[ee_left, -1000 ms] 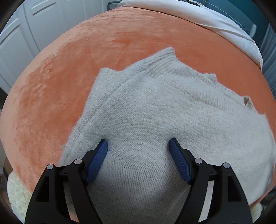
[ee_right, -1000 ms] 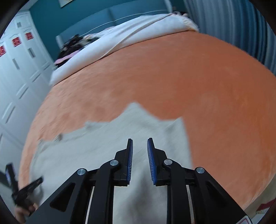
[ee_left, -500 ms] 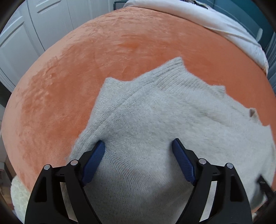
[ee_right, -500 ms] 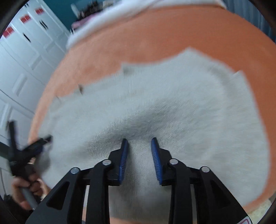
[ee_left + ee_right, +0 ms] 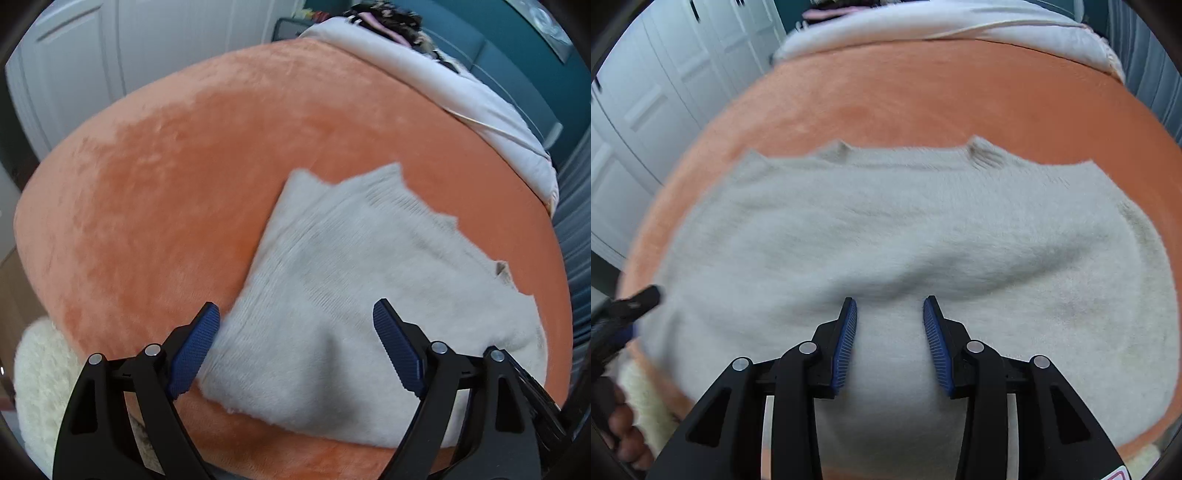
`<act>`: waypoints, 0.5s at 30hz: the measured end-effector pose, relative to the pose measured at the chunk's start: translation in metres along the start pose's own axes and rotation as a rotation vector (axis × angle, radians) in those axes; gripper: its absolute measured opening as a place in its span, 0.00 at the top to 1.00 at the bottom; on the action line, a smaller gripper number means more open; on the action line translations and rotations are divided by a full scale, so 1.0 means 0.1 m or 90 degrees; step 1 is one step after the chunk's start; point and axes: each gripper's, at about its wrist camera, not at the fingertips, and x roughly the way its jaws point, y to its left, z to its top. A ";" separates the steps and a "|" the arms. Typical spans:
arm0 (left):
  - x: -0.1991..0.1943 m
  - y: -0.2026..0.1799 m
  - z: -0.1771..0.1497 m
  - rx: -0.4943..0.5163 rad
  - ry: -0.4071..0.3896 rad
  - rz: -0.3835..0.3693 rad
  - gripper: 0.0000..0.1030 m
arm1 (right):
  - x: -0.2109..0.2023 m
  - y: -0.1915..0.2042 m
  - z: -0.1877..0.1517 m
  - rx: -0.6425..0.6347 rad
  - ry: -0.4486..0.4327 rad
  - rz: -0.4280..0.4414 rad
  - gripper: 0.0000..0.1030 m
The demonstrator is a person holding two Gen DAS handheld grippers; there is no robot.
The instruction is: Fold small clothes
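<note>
A pale grey-beige fuzzy knit sweater (image 5: 369,277) lies folded on the orange plush bedcover (image 5: 166,184). My left gripper (image 5: 295,310) hovers above its near left part. Its jaws are opening wide, the left finger by the sweater's left edge, and nothing is pinched. In the right wrist view the sweater (image 5: 886,221) fills the middle, with a soft ridge across it. My right gripper (image 5: 890,302) hangs over its near middle. Its jaws are opening and the pads are clear of the knit. The left gripper (image 5: 628,306) shows at that view's left edge, with a hand (image 5: 624,435) below it.
A white duvet (image 5: 443,85) lies across the far end of the bed. White wardrobe doors (image 5: 110,55) stand to the left and a blue-grey curtain (image 5: 576,221) to the right. A cream fluffy rug (image 5: 37,369) lies on the floor by the near left corner.
The left gripper has drawn back and risen, and its jaws have spread wider. The right gripper has swung from the sweater's right edge to over its middle, and its jaws have widened.
</note>
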 end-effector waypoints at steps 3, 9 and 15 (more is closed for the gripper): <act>0.04 -0.19 0.24 0.031 -0.017 -0.009 0.15 | -0.28 -0.08 -0.11 0.022 -0.049 0.017 0.59; 0.77 -0.58 0.72 0.116 0.049 -0.026 0.69 | -0.52 -0.92 -0.42 0.169 -0.056 -0.008 0.58; 1.09 -0.41 1.01 0.047 0.054 0.044 1.00 | -0.60 -1.50 -0.55 0.222 -0.063 -0.081 0.58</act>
